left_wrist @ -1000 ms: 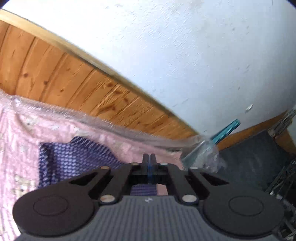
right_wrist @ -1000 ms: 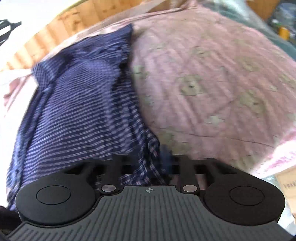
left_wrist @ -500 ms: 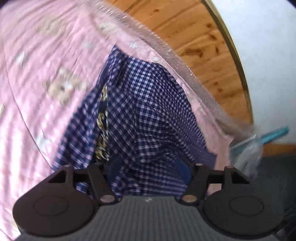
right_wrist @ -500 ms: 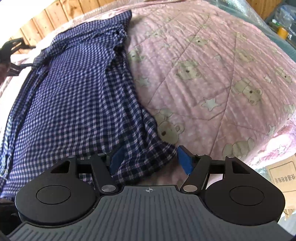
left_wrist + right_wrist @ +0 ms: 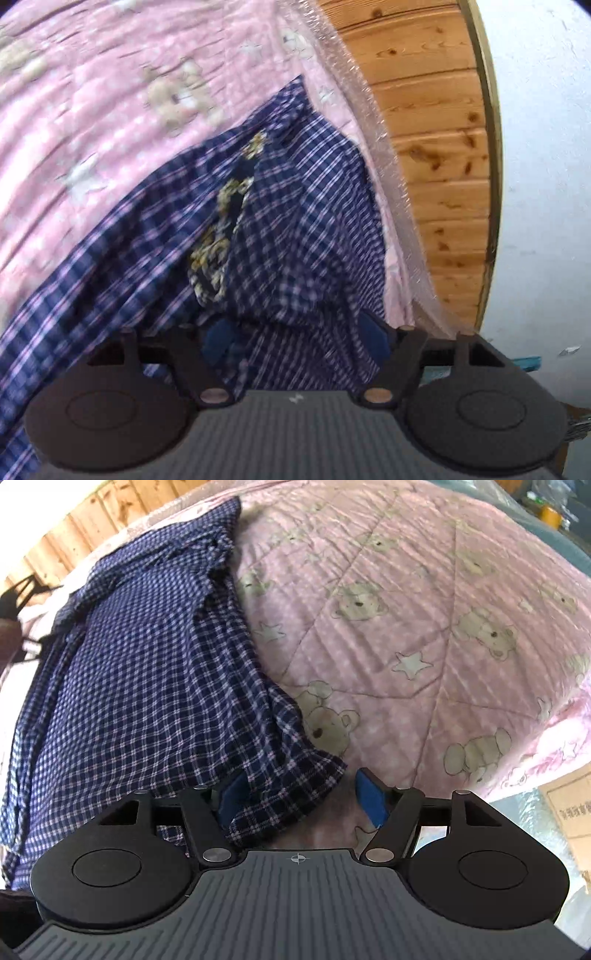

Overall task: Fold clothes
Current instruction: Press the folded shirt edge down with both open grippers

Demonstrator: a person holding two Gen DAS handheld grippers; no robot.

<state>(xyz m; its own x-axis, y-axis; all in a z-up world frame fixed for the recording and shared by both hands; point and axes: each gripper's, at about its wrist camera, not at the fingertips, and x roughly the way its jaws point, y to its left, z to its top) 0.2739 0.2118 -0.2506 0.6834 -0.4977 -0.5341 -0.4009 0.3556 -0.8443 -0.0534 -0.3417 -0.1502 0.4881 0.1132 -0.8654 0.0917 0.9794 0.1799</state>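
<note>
A navy and white checked shirt [image 5: 295, 221] lies spread on a pink quilt [image 5: 92, 92] printed with bears and stars. My left gripper [image 5: 295, 336] is low over one end of the shirt, near its patterned inner collar [image 5: 218, 251]. Its jaws are closing with bunched fabric between the blue pads [image 5: 218, 339], which still stand well apart. In the right wrist view the shirt [image 5: 147, 683] stretches away to the upper left over the quilt [image 5: 424, 609]. My right gripper [image 5: 301, 797] is open at the near hem corner [image 5: 295, 786], which lies by the left pad [image 5: 232, 797].
Clear plastic wrap [image 5: 369, 129] runs along the bed's edge next to a wooden panel wall [image 5: 436, 147] and a white wall [image 5: 546, 184]. A cardboard box [image 5: 569, 805] sits below the quilt's near right edge.
My left gripper dropped from facing the wall down onto the shirt, rolled, and went from shut to wide apart. My right gripper stayed at the hem corner and its jaws widened slightly.
</note>
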